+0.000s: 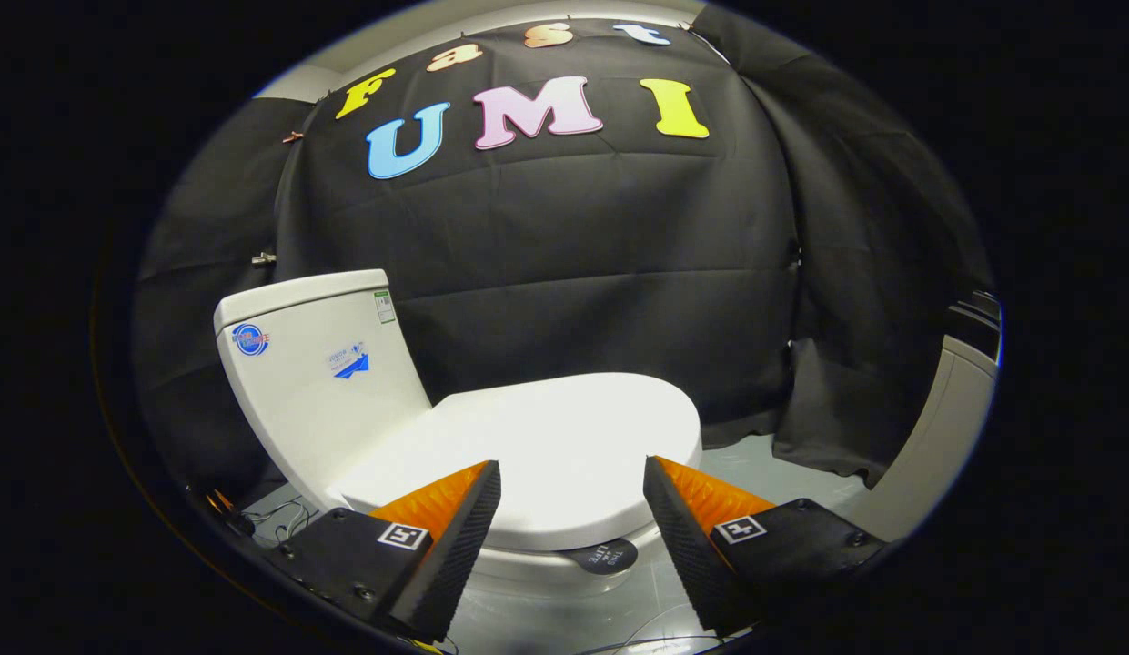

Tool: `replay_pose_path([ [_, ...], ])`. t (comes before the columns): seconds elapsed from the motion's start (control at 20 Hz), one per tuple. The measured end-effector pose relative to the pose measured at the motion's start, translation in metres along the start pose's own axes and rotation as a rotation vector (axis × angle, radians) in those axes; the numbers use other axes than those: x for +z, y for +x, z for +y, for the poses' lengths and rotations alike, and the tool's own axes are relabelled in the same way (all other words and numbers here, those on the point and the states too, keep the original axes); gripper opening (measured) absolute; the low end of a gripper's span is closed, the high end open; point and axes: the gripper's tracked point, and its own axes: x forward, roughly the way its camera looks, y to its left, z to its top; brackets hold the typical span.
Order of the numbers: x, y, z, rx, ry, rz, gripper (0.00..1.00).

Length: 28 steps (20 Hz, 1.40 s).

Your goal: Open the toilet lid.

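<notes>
We saw the toilet lid (564, 446) lying flat and closed over the bowl, straight ahead at twelve o'clock from the gripper (571, 487). The tank (318, 364) stood at about ten o'clock of the lid, carrying a few stickers. Black cloth (573, 255) hung behind both, and thin cables (277, 518) trailed on the pale floor (764, 464) near the tank's base. The fingers were spread wide, holding nothing, their tips low in front of the lid's near edge; whether they touched it we could not tell.
</notes>
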Motion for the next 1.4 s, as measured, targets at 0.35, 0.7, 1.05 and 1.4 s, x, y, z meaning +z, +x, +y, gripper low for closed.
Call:
replay_pose_path([
  [0.35, -0.001, -0.002, 0.001, 0.010, 0.000, 0.002, 0.98],
  [0.7, -0.003, -0.002, -0.001, 0.011, -0.003, 0.006, 0.98],
  [1.05, -0.022, 0.003, -0.015, -0.011, -0.002, 0.054, 0.98],
  [1.4, -0.058, 0.009, -0.042, -0.050, 0.112, 0.170, 0.98],
])
